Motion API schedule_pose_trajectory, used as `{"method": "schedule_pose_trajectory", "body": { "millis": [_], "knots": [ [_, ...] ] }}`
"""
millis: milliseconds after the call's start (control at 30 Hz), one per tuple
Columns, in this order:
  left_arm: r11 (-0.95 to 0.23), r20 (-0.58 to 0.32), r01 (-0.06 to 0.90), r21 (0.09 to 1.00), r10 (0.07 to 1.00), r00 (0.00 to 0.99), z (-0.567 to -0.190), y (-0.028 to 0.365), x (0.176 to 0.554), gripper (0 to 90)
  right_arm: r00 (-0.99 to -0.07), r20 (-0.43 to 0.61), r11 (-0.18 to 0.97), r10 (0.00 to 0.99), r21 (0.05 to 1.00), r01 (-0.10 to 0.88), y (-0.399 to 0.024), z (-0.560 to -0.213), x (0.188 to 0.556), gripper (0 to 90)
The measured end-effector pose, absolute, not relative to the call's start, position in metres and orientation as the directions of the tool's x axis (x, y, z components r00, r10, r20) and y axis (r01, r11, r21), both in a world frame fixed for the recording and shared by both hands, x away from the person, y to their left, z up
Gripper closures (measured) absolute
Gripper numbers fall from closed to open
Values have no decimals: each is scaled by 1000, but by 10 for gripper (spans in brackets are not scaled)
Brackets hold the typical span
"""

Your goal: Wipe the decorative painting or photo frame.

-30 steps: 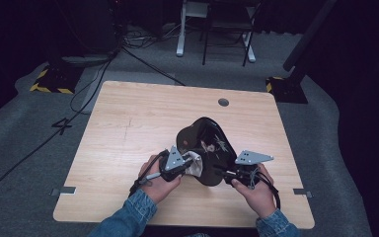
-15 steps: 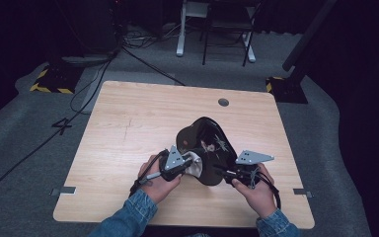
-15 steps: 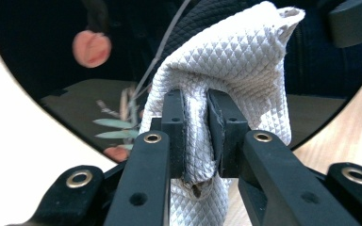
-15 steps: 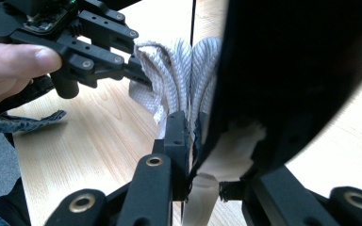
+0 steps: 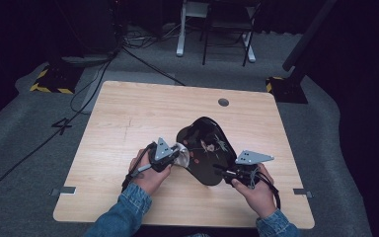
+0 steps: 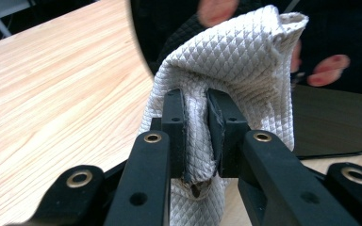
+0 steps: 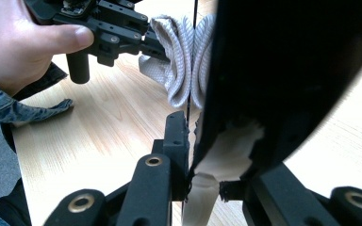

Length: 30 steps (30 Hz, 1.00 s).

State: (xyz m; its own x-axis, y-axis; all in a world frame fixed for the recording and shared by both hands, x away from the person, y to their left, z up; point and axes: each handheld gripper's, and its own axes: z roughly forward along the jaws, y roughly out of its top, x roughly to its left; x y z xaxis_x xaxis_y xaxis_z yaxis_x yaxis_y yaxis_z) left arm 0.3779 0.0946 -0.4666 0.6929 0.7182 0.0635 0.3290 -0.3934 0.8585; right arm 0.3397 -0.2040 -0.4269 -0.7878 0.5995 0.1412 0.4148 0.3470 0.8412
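Closest to the person, the right tool (image 5: 225,172) is clamped on the near edge of a shiny black tray with small flower pictures (image 5: 205,148). In the right gripper view the tray (image 7: 283,70) stands up on its edge, tilted, with its rim pinched between the two black jaws. Just to the left, the left tool (image 5: 176,157) is closed tight on a folded, off-white cloth with a tiny diamond pattern (image 6: 231,70). The cloth (image 7: 181,56) presses flat against the tray's glossy face, low on its left side. Both hands sit near the front edge of the light wooden bench (image 5: 128,113). The bench has lots of bare room to the left and at the back. A small round hole (image 5: 223,102) sits near its far edge. Past the bench lies grey carpet (image 5: 24,128) with black cables (image 5: 94,79), a white chair frame (image 5: 187,29), and yellow-and-black striped blocks (image 5: 52,81) at the sides.
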Motion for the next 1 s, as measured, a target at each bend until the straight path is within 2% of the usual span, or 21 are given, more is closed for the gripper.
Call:
{"method": "schedule_pose_trajectory", "body": {
  "millis": [267, 467, 1000],
  "knots": [
    [-398, 57, 338, 853, 714, 698, -467, 92, 375, 780, -786, 143, 345, 601, 841, 417, -204, -427, 340, 781],
    [-454, 88, 313, 834, 670, 737, -467, 72, 363, 781, -783, 151, 341, 604, 839, 425, -205, -427, 340, 779],
    [-494, 95, 263, 829, 588, 804, -467, 44, 344, 779, -773, 161, 332, 613, 836, 438, -208, -427, 342, 790]
  ]
}}
